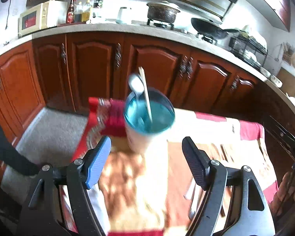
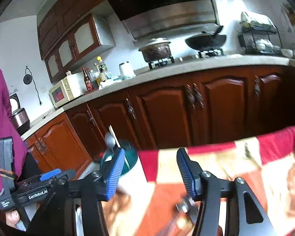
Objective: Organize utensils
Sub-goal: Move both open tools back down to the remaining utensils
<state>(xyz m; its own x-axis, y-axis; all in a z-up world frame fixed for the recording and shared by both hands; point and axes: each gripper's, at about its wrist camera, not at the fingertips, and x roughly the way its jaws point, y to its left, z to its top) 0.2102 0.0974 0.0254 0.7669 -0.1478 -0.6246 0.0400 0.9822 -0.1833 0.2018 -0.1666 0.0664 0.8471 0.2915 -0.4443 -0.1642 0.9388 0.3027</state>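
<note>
A white cup with a teal inside (image 1: 149, 118) stands on the table's red and cream patterned cloth (image 1: 216, 129). A metal spoon (image 1: 136, 83) and a pale wooden stick (image 1: 147, 98) stand in it. My left gripper (image 1: 146, 143) is open and empty, with the cup just beyond its fingertips. A blurred pale utensil (image 1: 189, 192) lies on the cloth under its right finger. In the right wrist view my right gripper (image 2: 150, 153) is open and empty over the cloth (image 2: 245, 157). Its left finger partly hides the cup (image 2: 131, 169). A blurred metal piece (image 2: 183, 206) lies below its right finger.
Brown cabinets (image 1: 92, 68) under a grey counter (image 1: 108, 27) run behind the table. On the counter are a microwave (image 1: 35, 18), bottles (image 1: 82, 11), a pot (image 1: 162, 12), a wok (image 1: 210, 29) and a dish rack (image 1: 247, 49). A person in a magenta top (image 2: 2, 118) stands left.
</note>
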